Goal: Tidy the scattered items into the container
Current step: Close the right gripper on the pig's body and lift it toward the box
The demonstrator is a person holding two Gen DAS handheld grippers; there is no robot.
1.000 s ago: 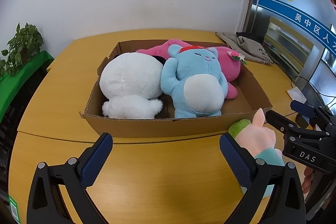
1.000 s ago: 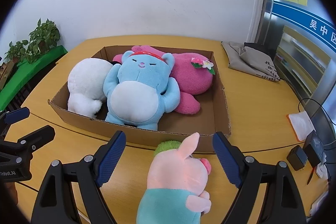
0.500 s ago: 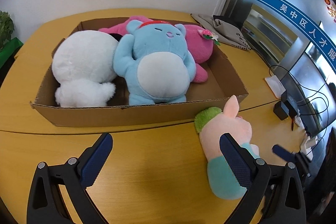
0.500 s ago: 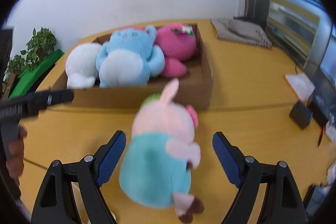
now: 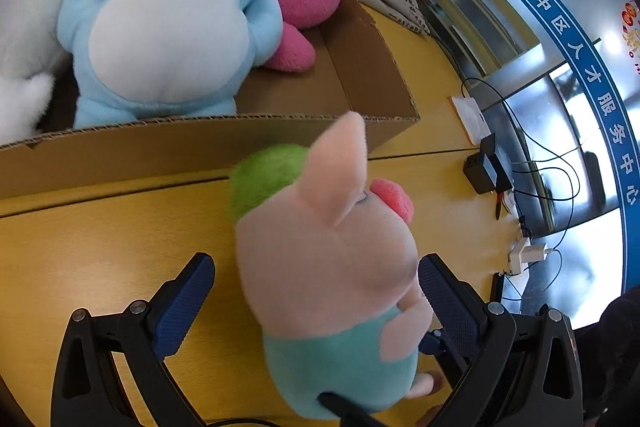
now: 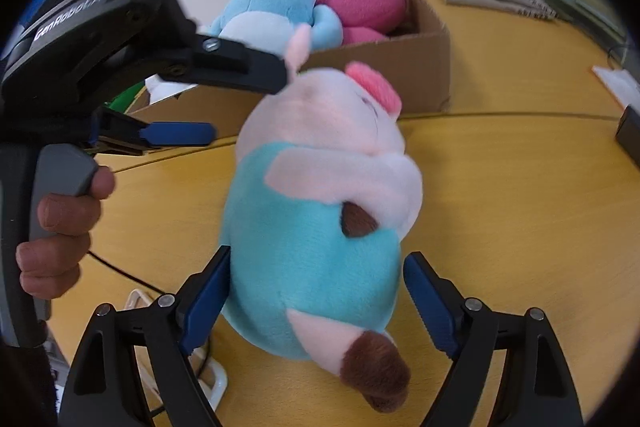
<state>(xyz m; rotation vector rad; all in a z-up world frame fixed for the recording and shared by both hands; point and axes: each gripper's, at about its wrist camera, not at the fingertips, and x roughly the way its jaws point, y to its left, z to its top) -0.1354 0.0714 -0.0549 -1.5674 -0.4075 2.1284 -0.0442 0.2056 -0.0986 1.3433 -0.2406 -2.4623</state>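
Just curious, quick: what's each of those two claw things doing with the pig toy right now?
Left gripper: open, fingers either side of the pig plush.
Right gripper: open around its teal body, not squeezing.

Both views are evenly, brightly lit; glare is seen on the glass wall [image 5: 580, 131]. Edges are bowed and vignetted (fisheye), and the pig plush [image 6: 320, 211] is softly blurred.
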